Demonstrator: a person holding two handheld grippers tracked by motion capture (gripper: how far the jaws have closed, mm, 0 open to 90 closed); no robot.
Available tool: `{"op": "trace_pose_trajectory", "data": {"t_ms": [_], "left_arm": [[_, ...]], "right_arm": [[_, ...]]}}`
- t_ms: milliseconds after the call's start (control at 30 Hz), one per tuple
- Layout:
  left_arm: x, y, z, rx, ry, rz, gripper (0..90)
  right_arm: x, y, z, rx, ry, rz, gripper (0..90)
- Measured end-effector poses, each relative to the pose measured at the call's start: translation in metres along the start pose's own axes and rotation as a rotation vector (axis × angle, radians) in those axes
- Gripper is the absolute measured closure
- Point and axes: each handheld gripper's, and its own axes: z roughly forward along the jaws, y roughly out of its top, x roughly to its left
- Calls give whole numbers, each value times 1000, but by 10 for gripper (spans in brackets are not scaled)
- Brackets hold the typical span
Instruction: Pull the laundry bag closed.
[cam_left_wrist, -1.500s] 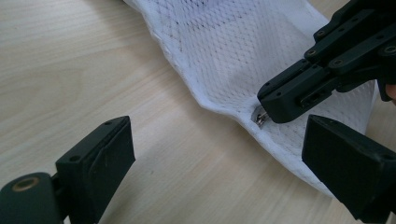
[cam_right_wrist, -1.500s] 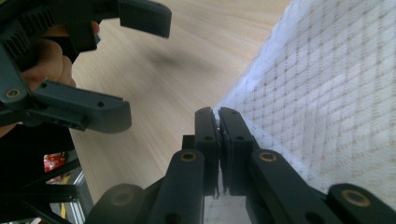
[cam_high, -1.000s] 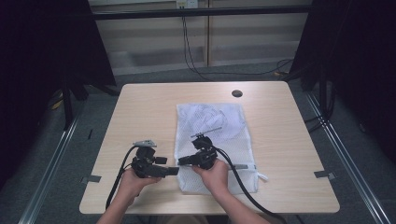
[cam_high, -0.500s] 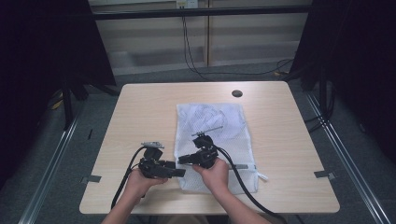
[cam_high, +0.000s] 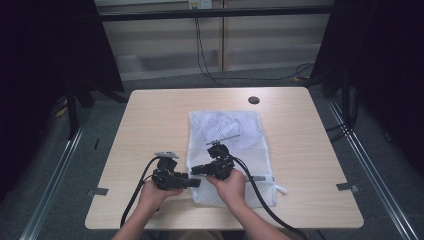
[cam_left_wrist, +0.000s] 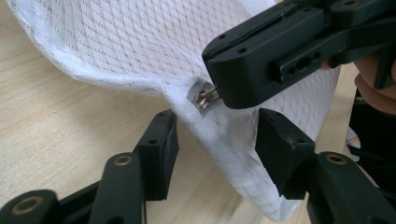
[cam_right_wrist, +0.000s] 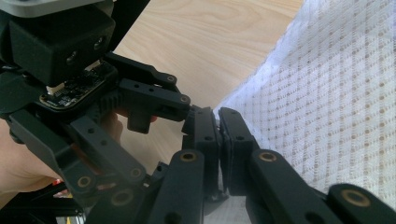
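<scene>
White mesh laundry bag (cam_high: 227, 150), flat on the light wooden table (cam_high: 150, 115) centre-right in the high view, long side running away from the person. Its near left edge is lifted off the wood, and in the left gripper view a small silver metal zipper pull (cam_left_wrist: 204, 97) sits on that thick hem at frame centre.

Right gripper (cam_left_wrist: 219, 91) comes in from the upper right of the left gripper view, jaws fully together and pinched on the zipper pull, so it looks placed to drag the zip along. In the right gripper view its two black pads (cam_right_wrist: 205, 135) press flat together at centre, with mesh filling the right side.

Left gripper (cam_left_wrist: 212, 151) has its jaws about half open, just been closing, with the hem of the bag between them but the pads not yet touching cloth. Likely purpose: clamp the hem just below the pull to anchor the bag while the other hand works the zip.

Both hands sit at the lower centre of the high view, grippers tip to tip at the bag's left edge.
</scene>
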Motion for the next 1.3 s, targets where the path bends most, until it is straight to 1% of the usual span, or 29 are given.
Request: {"op": "trace_pose_trajectory", "data": {"t_ms": [33,100,133,167,200,267,300,367,433,467,533,567,600,667,733,833,867,900,967,1000,1033,1067,1100,1133,1167,1200,1233,1267,1300], "left_arm": [[-1,0,1,-6,1,-7,512],[-2,0,2,-9,-16,-15,540],[-2,0,3,-10,-18,-16,550],[-1,1,3,3,-11,-5,558],[-2,0,4,-6,-11,-14,581],[-3,0,6,-4,-20,-17,623],[-3,0,6,-4,-9,-10,659],[-2,1,5,-12,7,-4,760],[-1,1,3,-13,5,-2,850],[-1,1,3,-15,3,-7,867],[-2,1,3,-9,7,-3,874],[-2,1,3,-9,10,-15,875],[-2,1,4,-4,17,-18,877],[-2,1,3,1,11,-24,879],[-1,1,2,-1,14,-25,881],[-1,1,1,-3,7,-29,882],[-1,1,1,-10,17,-35,883],[-1,1,1,-8,6,-32,883],[-1,1,1,-9,13,-32,882],[-2,1,1,-13,8,-38,883],[-2,1,1,-14,17,-39,883],[-1,1,0,-8,23,-29,884],[-1,1,0,-8,23,-29,884],[-1,1,-1,-12,11,-36,884],[-1,1,-1,-12,8,-39,884],[-1,2,0,-9,7,-33,884],[-1,2,0,-9,7,-33,884],[-2,1,1,-15,10,-42,884],[-2,1,1,-14,15,-39,884]], "right_arm": [[0,0,0,0,-1,-1,868],[0,0,0,0,1,2,869],[1,0,0,-1,0,1,868],[1,0,0,-2,-1,2,868],[1,0,0,-3,2,4,869],[1,0,-1,-7,0,3,868],[1,1,-1,-6,2,6,869],[1,1,-2,-9,0,1,869],[1,1,-4,-7,-2,2,869],[0,1,-4,-9,-2,1,869],[0,1,-5,-11,0,5,869],[0,1,-5,-9,1,8,869],[-1,1,-5,-8,3,5,869],[-1,0,-5,-4,3,7,870],[-3,0,-7,-7,5,6,871],[-3,0,-10,-8,14,12,871],[-4,-1,-11,-8,18,13,871],[-4,-1,-12,-7,15,14,871],[-6,-1,-13,-8,26,24,871],[-7,-2,-13,-9,30,25,871],[-7,-2,-13,-9,29,25,871],[-7,-2,-14,-7,27,23,871],[-8,-3,-14,-5,23,21,872],[-10,-3,-15,-4,30,35,872],[-12,-4,-16,-10,40,40,872],[-12,-4,-16,-10,44,45,872],[-12,-5,-17,-8,37,41,872],[-12,-5,-17,-7,33,34,871],[-13,-5,-17,-6,29,34,872]]}}
